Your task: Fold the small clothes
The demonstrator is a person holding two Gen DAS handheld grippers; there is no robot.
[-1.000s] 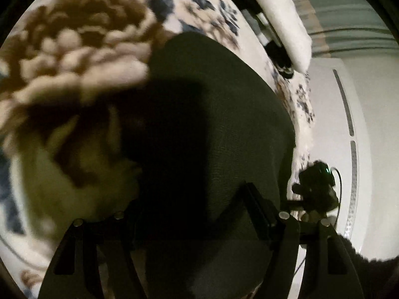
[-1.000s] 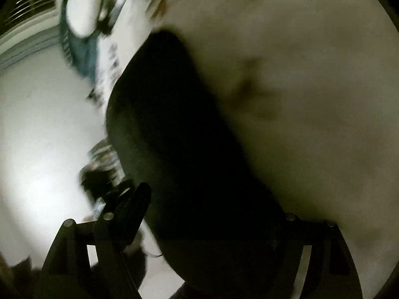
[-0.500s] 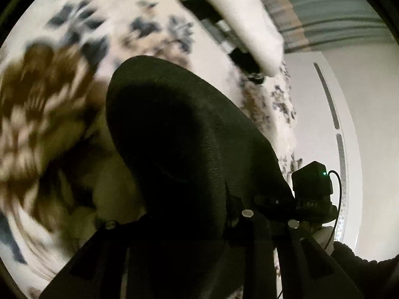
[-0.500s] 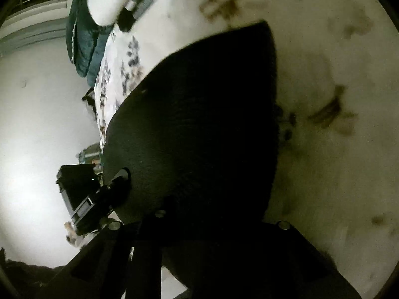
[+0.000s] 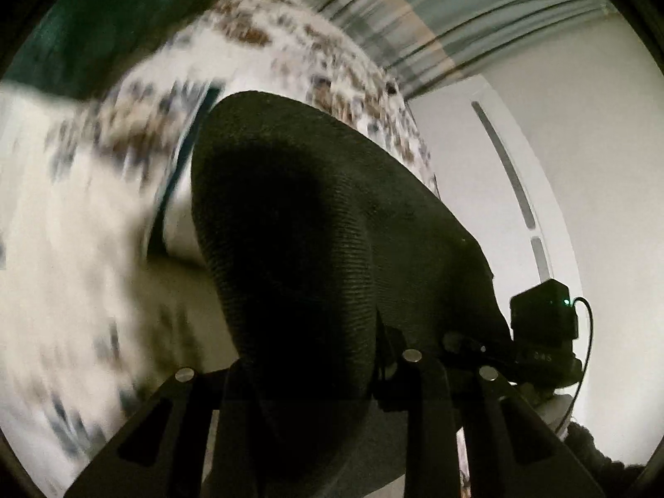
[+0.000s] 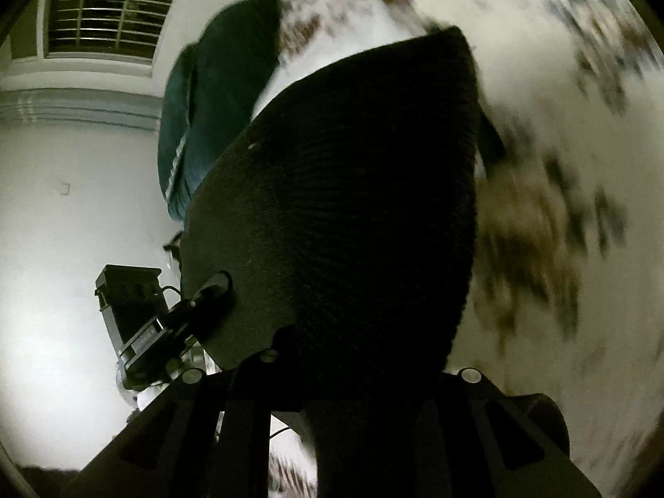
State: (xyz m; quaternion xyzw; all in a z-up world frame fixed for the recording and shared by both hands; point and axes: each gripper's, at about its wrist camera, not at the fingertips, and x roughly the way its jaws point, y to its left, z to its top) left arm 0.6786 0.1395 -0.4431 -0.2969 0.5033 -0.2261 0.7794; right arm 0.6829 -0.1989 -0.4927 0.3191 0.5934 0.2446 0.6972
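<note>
A black ribbed knit garment (image 5: 315,228) hangs stretched between both grippers, lifted off the floral bedspread (image 5: 83,249). My left gripper (image 5: 307,367) is shut on one edge of it, and the cloth bulges up over the fingers and hides their tips. In the same view the right gripper (image 5: 460,342) pinches the far edge, under its black camera box. In the right wrist view the garment (image 6: 352,207) fills the middle. My right gripper (image 6: 357,373) is shut on its near edge, and the left gripper (image 6: 211,290) clamps the left edge.
The bedspread (image 6: 560,166) is blurred by motion. A dark green pillow (image 5: 103,12) (image 6: 207,103) lies at the head of the bed. Striped curtains (image 5: 456,12) and a window with blinds (image 6: 108,20) stand beyond, beside a white wall. A dark sleeve (image 5: 593,460) shows at lower right.
Both grippers went from wide open around the garment to shut on its edges. They then rose with it, and the bedspread dropped away as the pillow and window came into view.
</note>
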